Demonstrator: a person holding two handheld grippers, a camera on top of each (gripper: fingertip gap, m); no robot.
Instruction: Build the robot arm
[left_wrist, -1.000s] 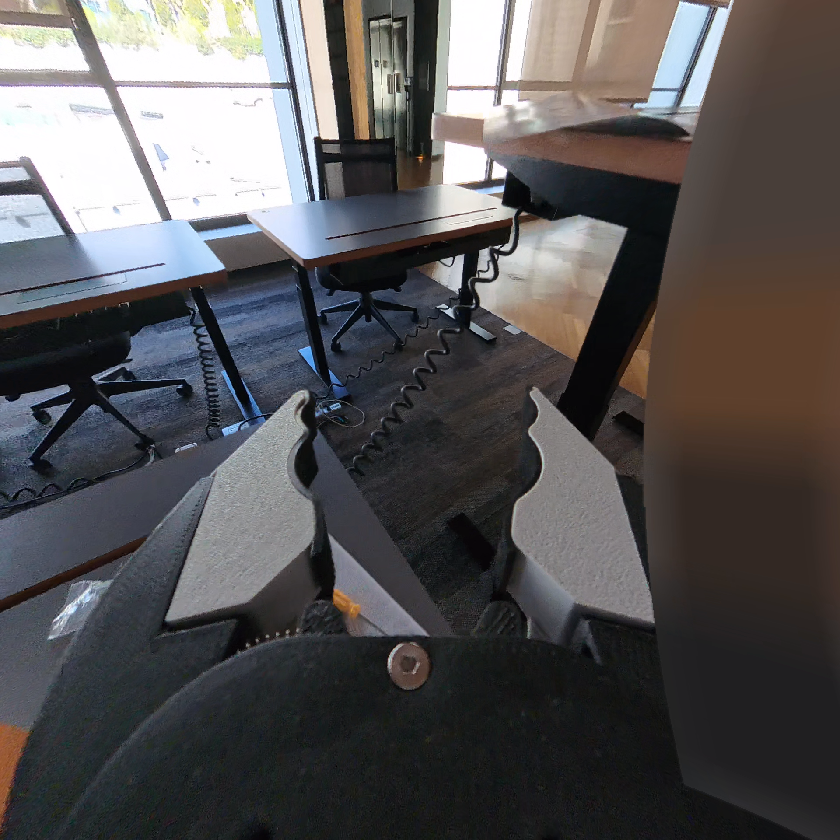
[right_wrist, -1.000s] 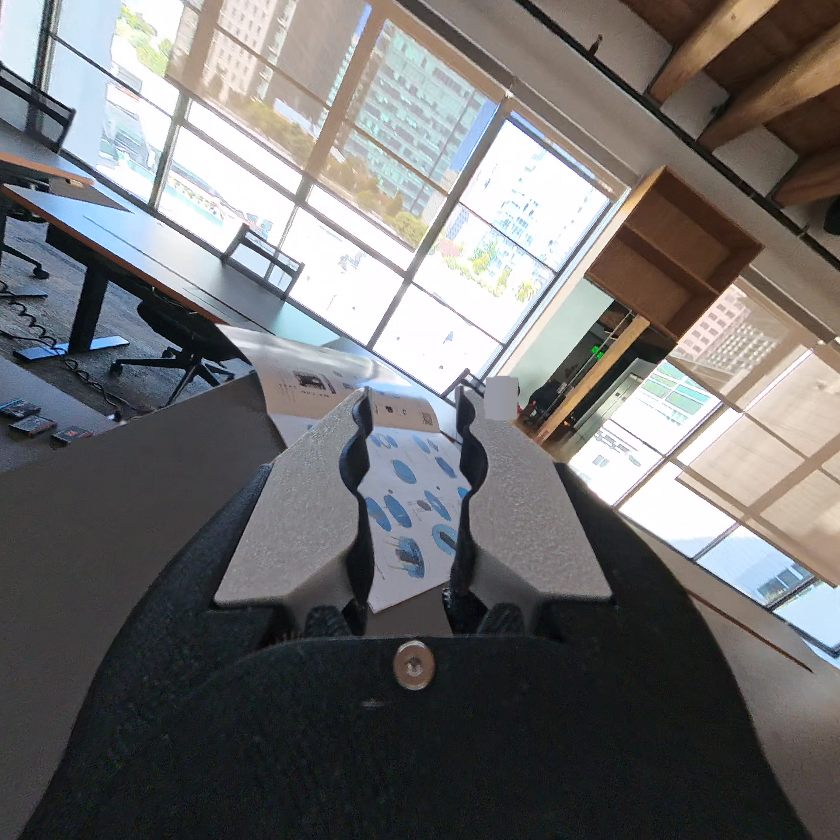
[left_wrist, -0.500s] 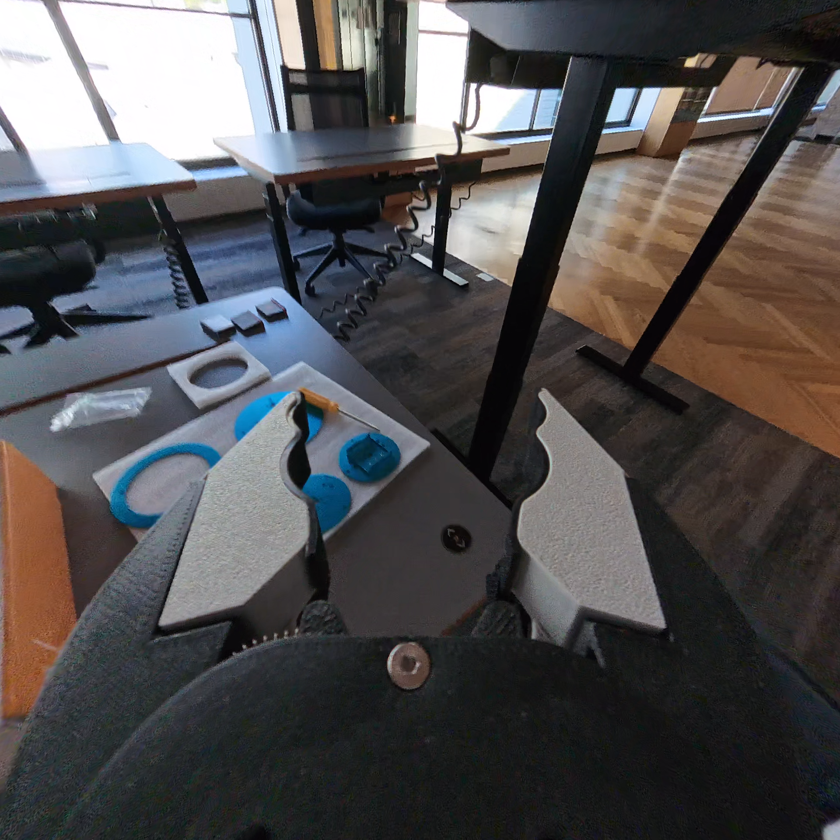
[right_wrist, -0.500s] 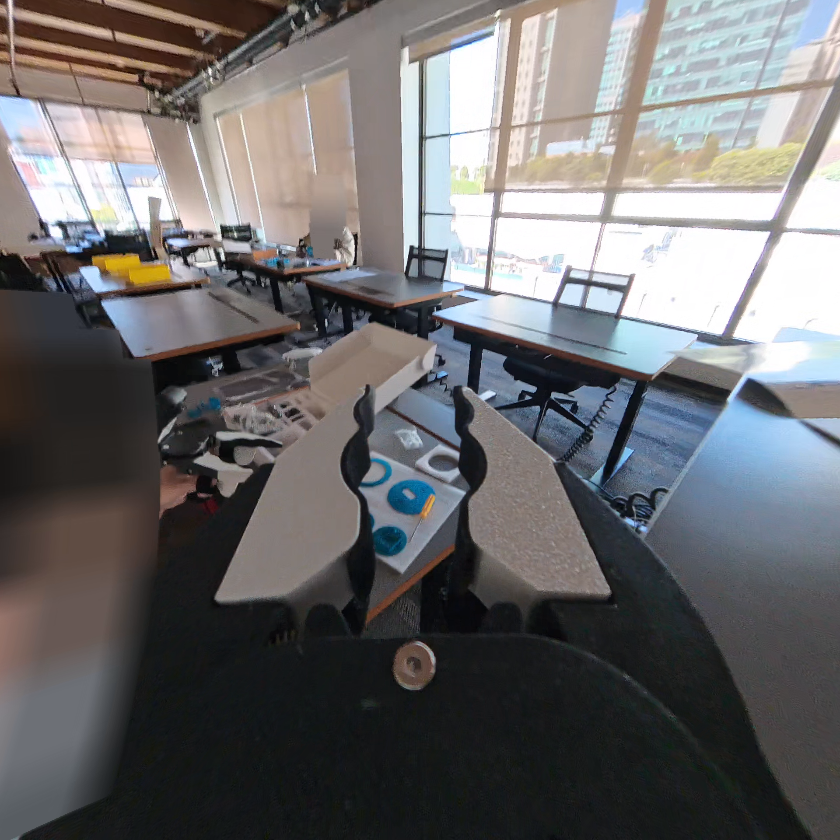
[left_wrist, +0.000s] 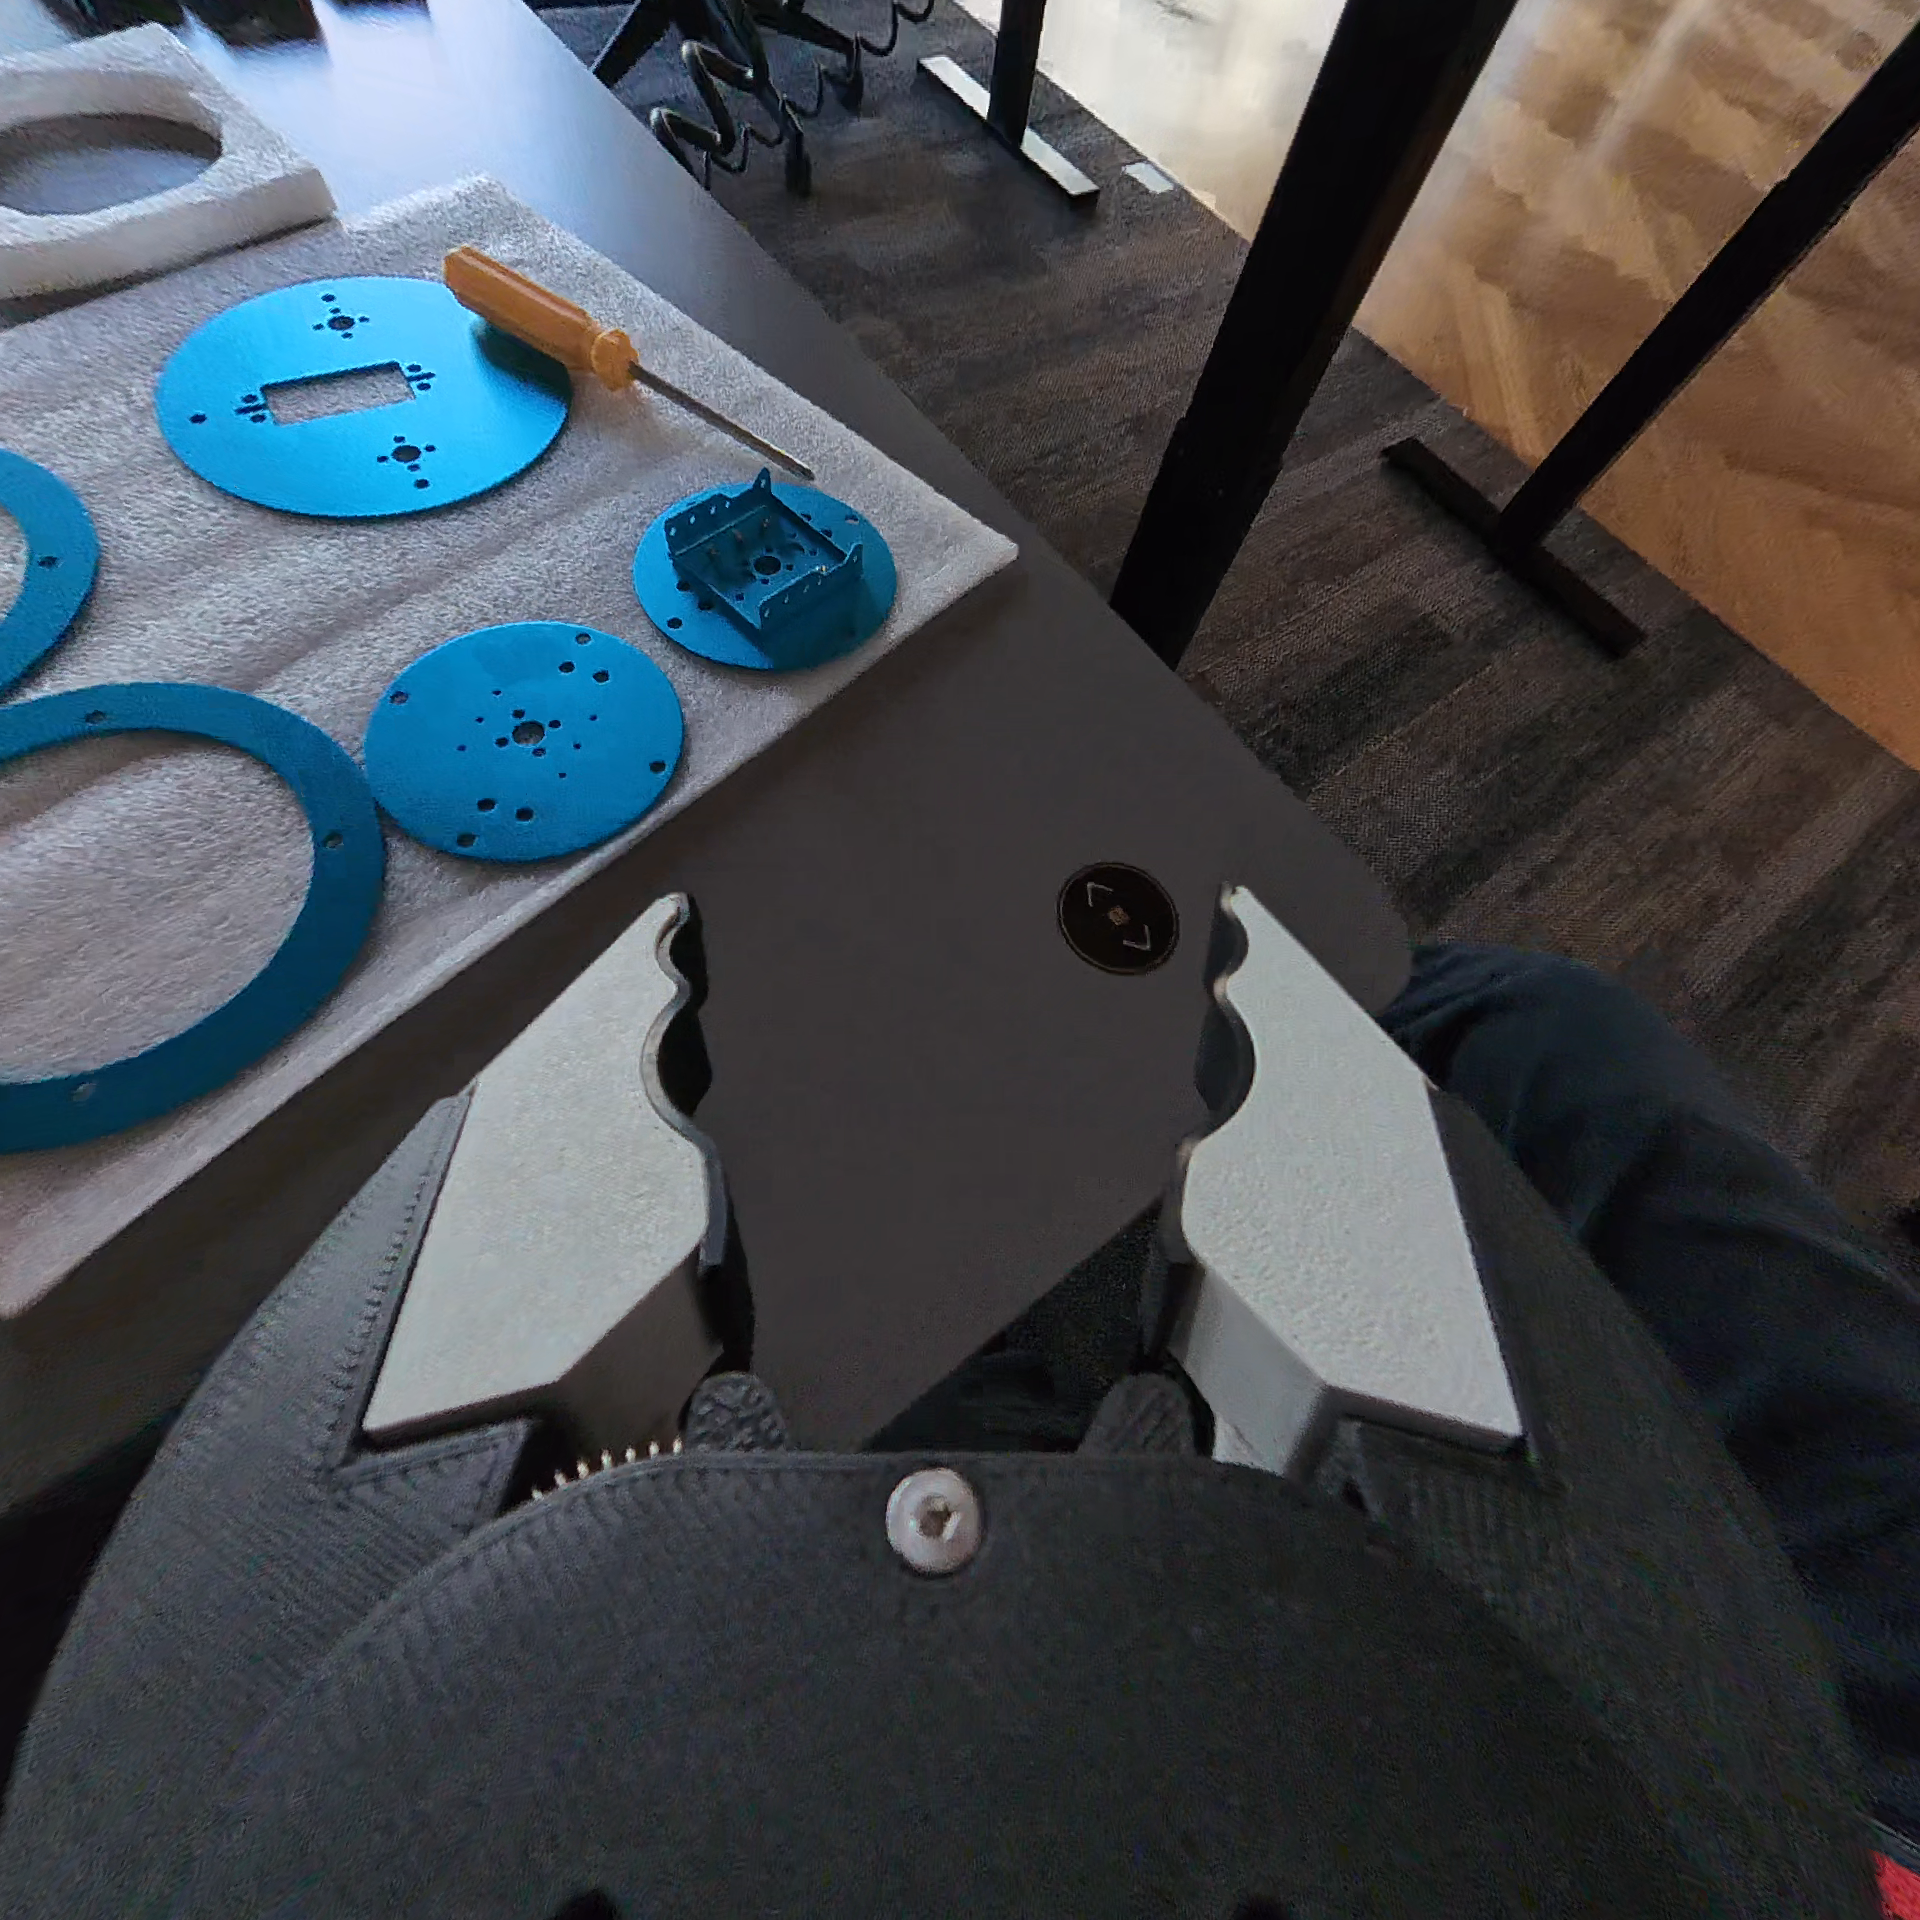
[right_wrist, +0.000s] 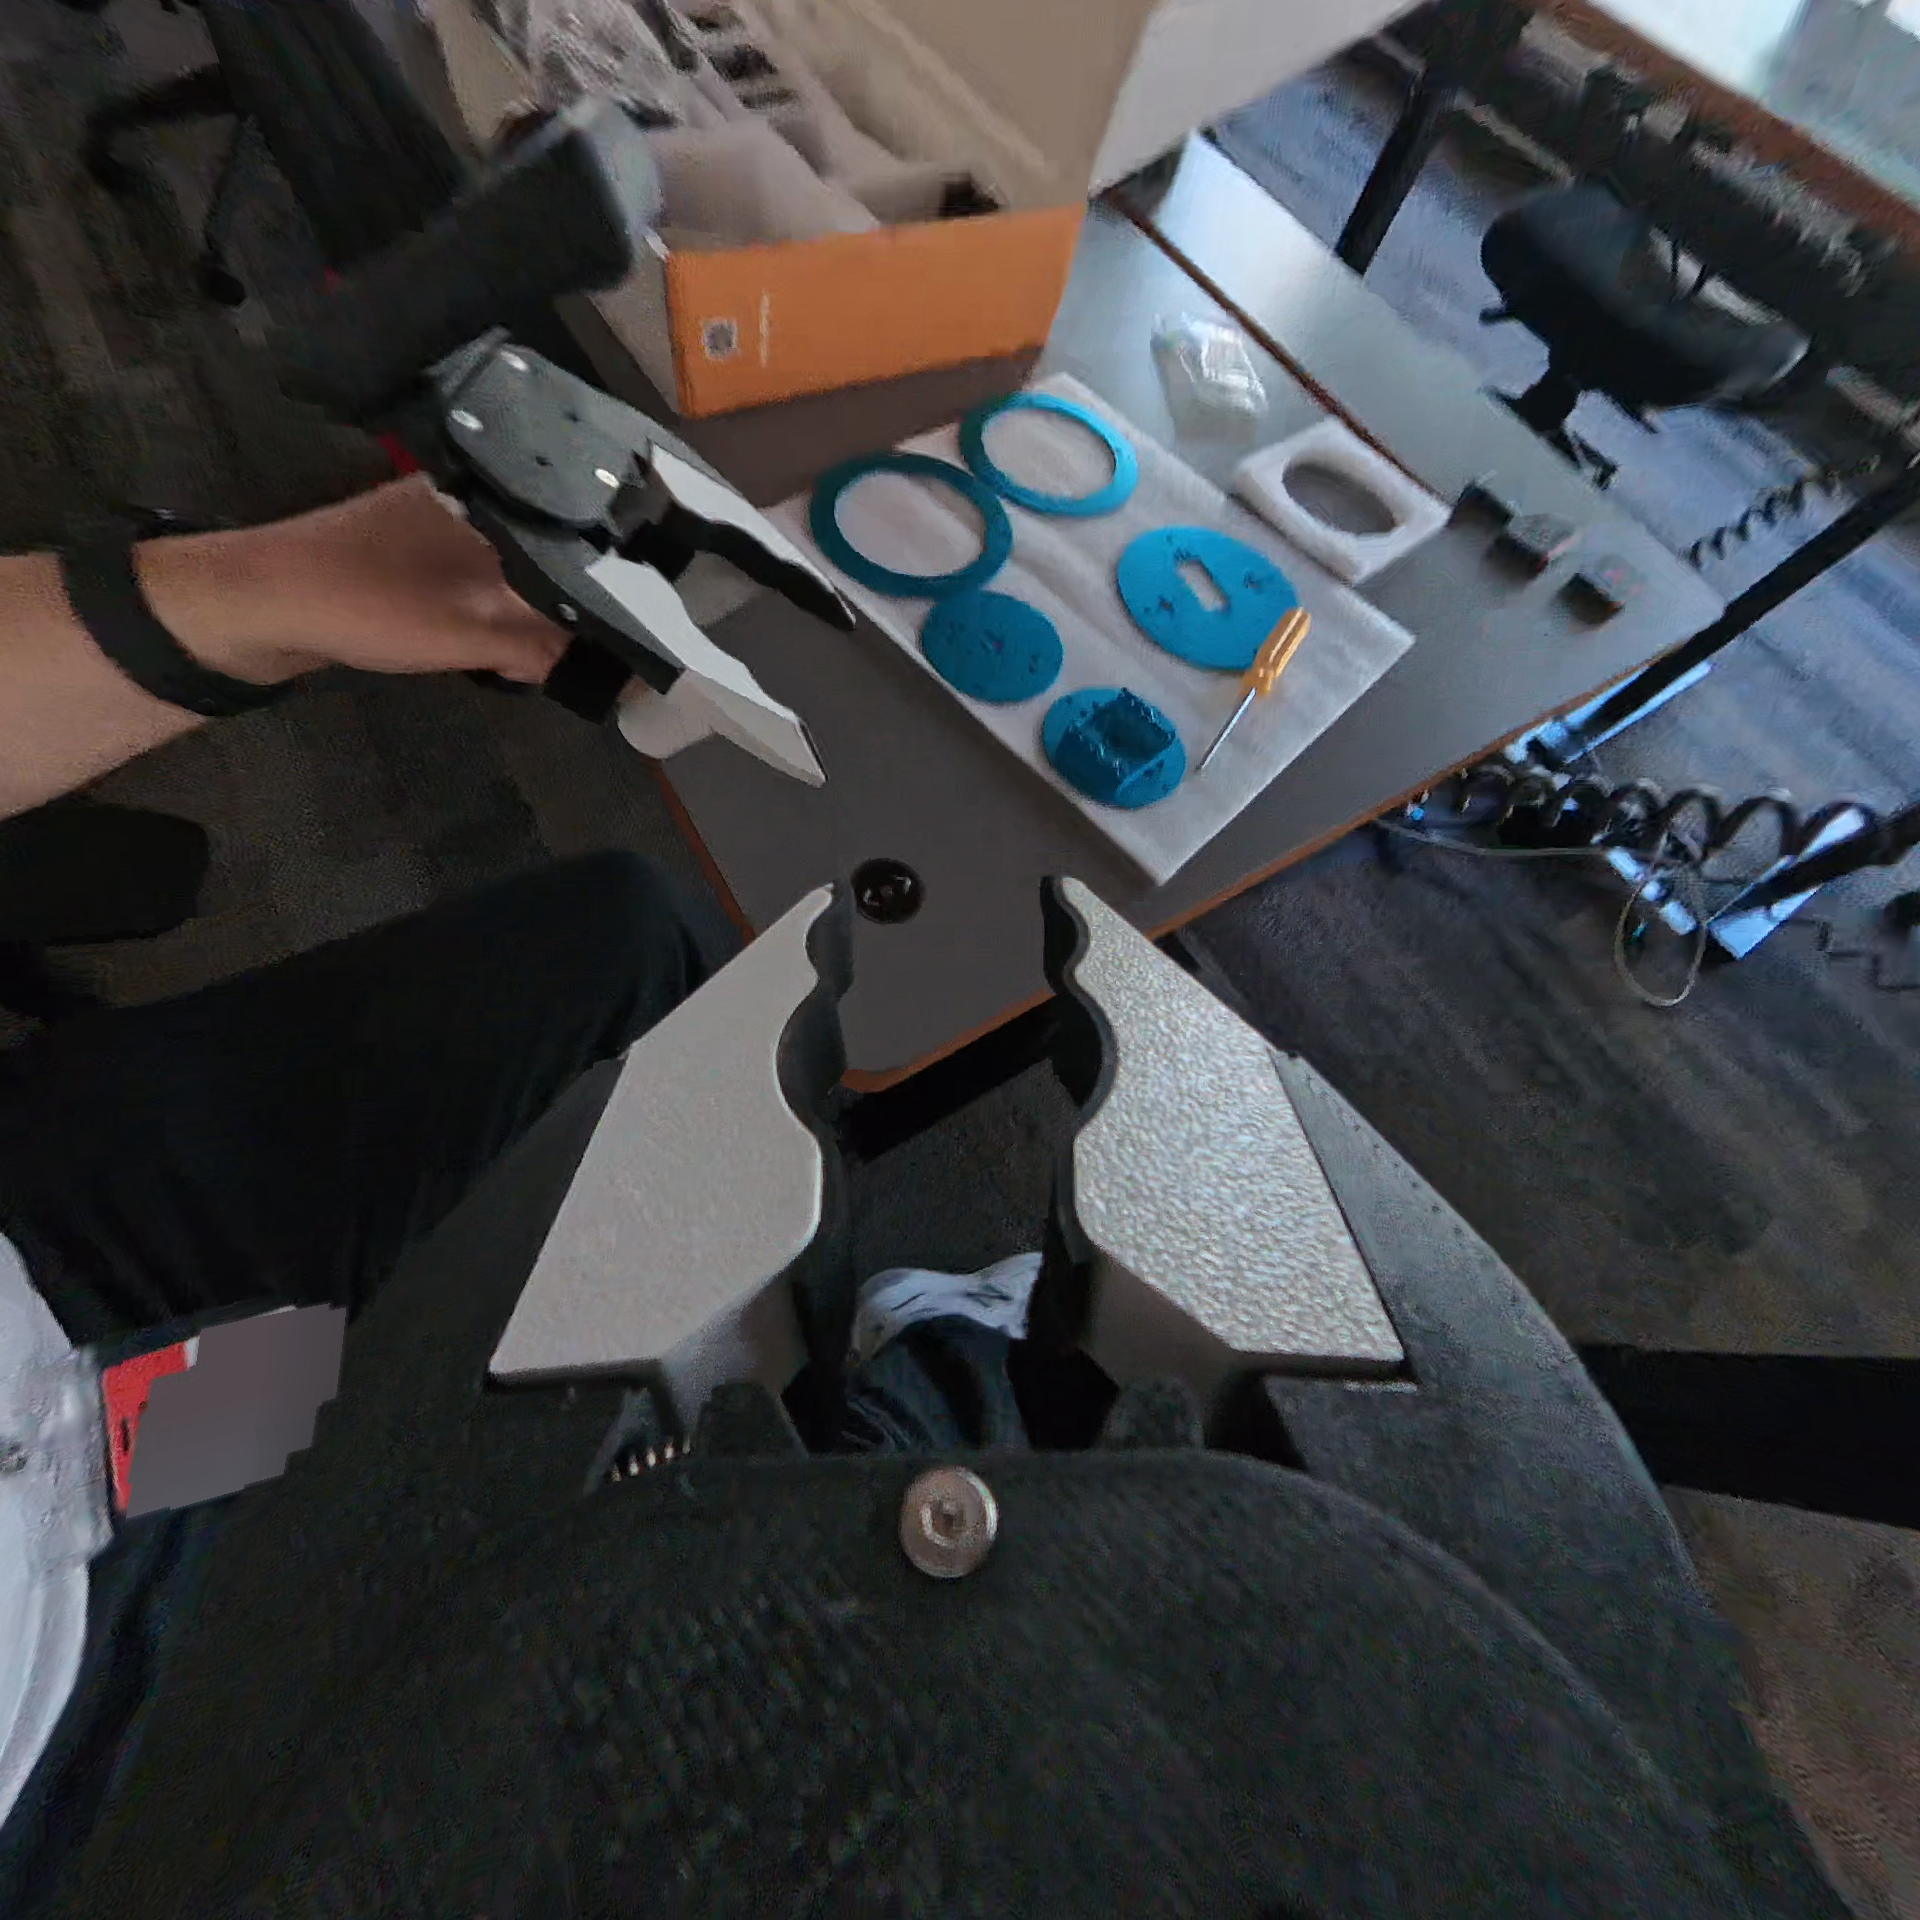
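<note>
My left gripper (left_wrist: 951, 914) is open and empty, hovering over the bare corner of a dark table (left_wrist: 935, 1091), close to a round black button (left_wrist: 1117, 920). A white foam sheet (left_wrist: 187, 613) to its left carries blue metal parts: a slotted disc (left_wrist: 358, 395), a holed disc (left_wrist: 525, 738), a small disc with a bracket (left_wrist: 764, 577) and a ring (left_wrist: 208, 925). An orange-handled screwdriver (left_wrist: 540, 322) lies at the sheet's far edge. My right gripper (right_wrist: 940, 894) is partly open and empty, off the table's corner. It looks at the left gripper (right_wrist: 828, 698) and the same parts (right_wrist: 1114, 746).
An orange box (right_wrist: 873, 301) with a white open lid stands behind the sheet. A white foam frame (right_wrist: 1340, 499), a plastic bag (right_wrist: 1205, 358) and small black blocks (right_wrist: 1600, 587) lie beyond. Black desk legs (left_wrist: 1247, 343), a coiled cable (right_wrist: 1662, 821) and an office chair (right_wrist: 1642, 281) are on the floor side. A person's leg (right_wrist: 364, 1039) is by the table edge. The round black button (left_wrist: 1117, 920) is closer to my left gripper, around 8 cm from its tips; the right tips are 25 cm off. It is also in sight in the right wrist view (right_wrist: 884, 887). My left gripper is the nearer one to the orange-handled screwdriver (left_wrist: 540, 322): about 25 cm, against 40 cm. It turns up in the right wrist view (right_wrist: 1269, 648) as well.
Both cameras have swung down from the room and windows onto the table. The left gripper has come in low over the table corner. Neither gripper's jaw gap has visibly changed.
</note>
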